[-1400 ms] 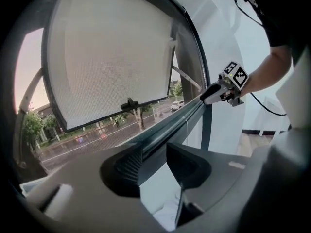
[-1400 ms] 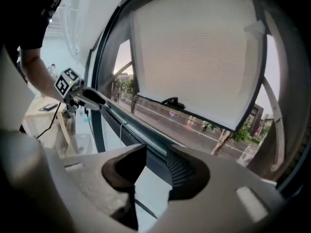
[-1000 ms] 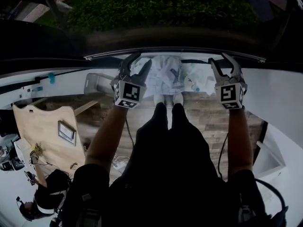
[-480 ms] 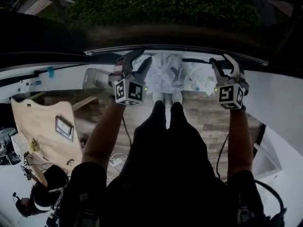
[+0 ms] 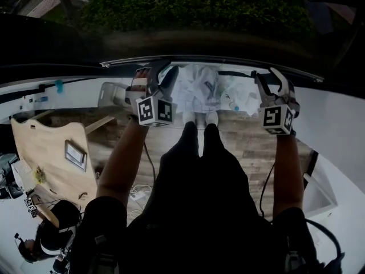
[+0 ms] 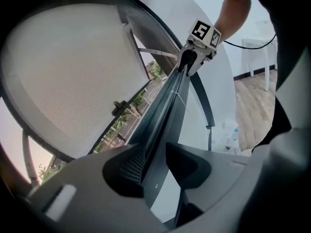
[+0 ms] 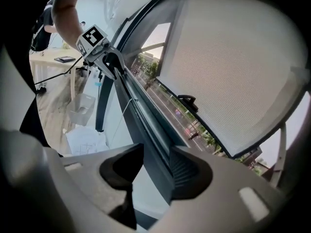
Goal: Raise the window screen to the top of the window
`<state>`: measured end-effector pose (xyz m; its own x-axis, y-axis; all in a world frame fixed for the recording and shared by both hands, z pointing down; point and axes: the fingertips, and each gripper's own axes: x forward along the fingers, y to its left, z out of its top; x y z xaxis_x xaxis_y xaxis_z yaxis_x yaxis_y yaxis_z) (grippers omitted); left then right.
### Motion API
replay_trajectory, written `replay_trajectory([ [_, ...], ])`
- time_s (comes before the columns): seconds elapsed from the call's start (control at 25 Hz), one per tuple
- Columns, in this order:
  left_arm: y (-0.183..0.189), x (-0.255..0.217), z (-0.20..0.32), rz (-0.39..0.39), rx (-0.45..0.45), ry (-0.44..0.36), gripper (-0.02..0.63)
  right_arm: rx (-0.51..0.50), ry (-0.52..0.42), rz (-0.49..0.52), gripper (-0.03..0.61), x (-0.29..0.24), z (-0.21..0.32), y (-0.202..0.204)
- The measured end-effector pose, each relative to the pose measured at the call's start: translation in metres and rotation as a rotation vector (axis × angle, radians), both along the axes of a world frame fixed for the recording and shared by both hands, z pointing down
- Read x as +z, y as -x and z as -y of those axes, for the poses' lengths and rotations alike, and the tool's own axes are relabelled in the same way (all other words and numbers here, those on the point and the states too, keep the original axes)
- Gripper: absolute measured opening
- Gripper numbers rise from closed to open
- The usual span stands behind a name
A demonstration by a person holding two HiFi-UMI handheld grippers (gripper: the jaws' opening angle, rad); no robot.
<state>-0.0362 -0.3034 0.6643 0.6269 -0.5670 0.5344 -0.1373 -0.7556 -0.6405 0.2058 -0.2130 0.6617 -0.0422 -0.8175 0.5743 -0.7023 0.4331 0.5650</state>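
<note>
The window screen's dark lower bar (image 5: 211, 60) runs across the top of the head view, with both grippers up at it. My left gripper (image 5: 157, 80) straddles this bar (image 6: 165, 106); its jaws are closing, the ribbed left pad (image 6: 132, 163) lies against the bar and the right pad stands a little off. The grey mesh (image 6: 68, 72) spreads beyond it. My right gripper (image 5: 275, 84) holds its jaws around the same bar (image 7: 141, 115), one pad beside it and the other apart, and the mesh (image 7: 233, 62) fills the upper right. Each gripper sees the other far along the bar.
Below me are my dark legs, a wood floor, papers and a bottle (image 5: 228, 96) by the wall, a wooden table (image 5: 51, 153) at left and a white cabinet (image 5: 322, 196) at right. A hedge (image 5: 194, 10) lies outside.
My left gripper has rolled on the bar and its jaws have narrowed. The right gripper has turned only slightly. Neither hand has shifted along the bar.
</note>
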Motion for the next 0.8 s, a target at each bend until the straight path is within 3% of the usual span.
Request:
replay_trajectory([
  [0.16,-0.0005,-0.0054,0.006,0.05,-0.004,-0.052,0.049,-0.017,0.026,-0.027,0.152,-0.0018,0.0014,-0.0007],
  [0.32,-0.0004,-0.0057,0.0084,0.065,0.007,-0.046,0.048,-0.006,0.055,0.019,0.106,-0.008,0.005,-0.0021],
  [0.56,-0.0015,-0.0024,0.0087,0.077,-0.04,-0.025,0.048,0.006,0.049,0.004,0.049,-0.0074,0.0071,-0.0061],
  [0.8,-0.0004,0.0032,0.0071,0.091,-0.066,-0.041,0.046,0.049,0.016,-0.007,0.041,-0.0016,0.0061,-0.0077],
])
